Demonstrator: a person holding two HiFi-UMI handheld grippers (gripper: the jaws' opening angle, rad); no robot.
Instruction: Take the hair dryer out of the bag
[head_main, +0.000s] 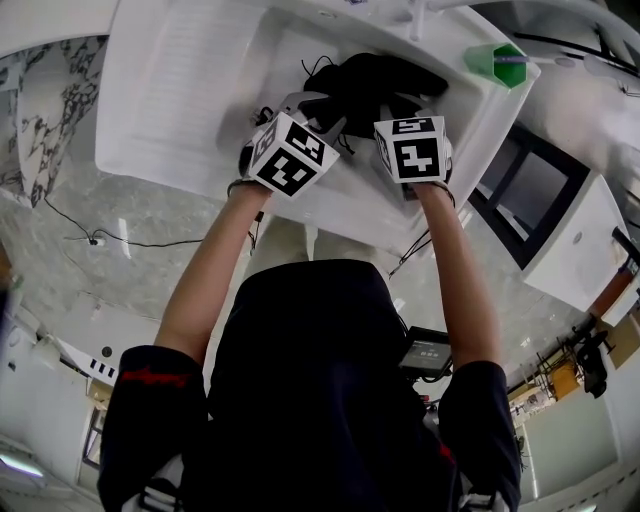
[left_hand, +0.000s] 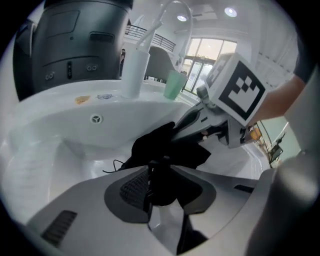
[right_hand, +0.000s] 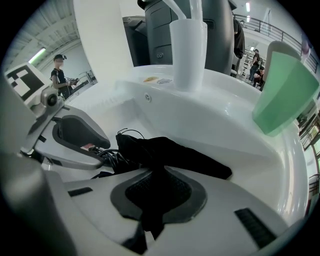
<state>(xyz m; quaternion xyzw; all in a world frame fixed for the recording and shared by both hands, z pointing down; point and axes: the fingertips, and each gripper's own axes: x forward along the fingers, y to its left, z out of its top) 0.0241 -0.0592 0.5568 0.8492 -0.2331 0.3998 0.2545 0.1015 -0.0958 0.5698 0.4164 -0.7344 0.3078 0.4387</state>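
White sink (head_main: 180, 100) fills the top of the head view, marble-look floor around it. Black bag (head_main: 385, 80) lies in the basin, crumpled, near the far rim. Both your arms reach down into the basin, 1 gripper at each end of the bag.

Left gripper (left_hand: 161, 187): jaws apart, a fold of the bag hanging between them, pads not pressing on it, gap showing below the fold. It points down at the bag's near-left end.

Right gripper (right_hand: 156, 197): jaws together, clamped on bag cloth, which bunches up between the pads and sticks out below them. The rest of the bag runs away from it across the basin floor.

Dryer: not visible in any view, so you cannot tell from here whether it is inside the bag. A bundle of black cord (right_hand: 107, 157) shows at the bag's left end, right beside the left gripper's tips.

2 cups stand on the sink's far rim: white cup (right_hand: 188, 52) near the middle, green cup (head_main: 495, 60) at the right corner. Dark machine (left_hand: 75, 45) stands behind the sink.
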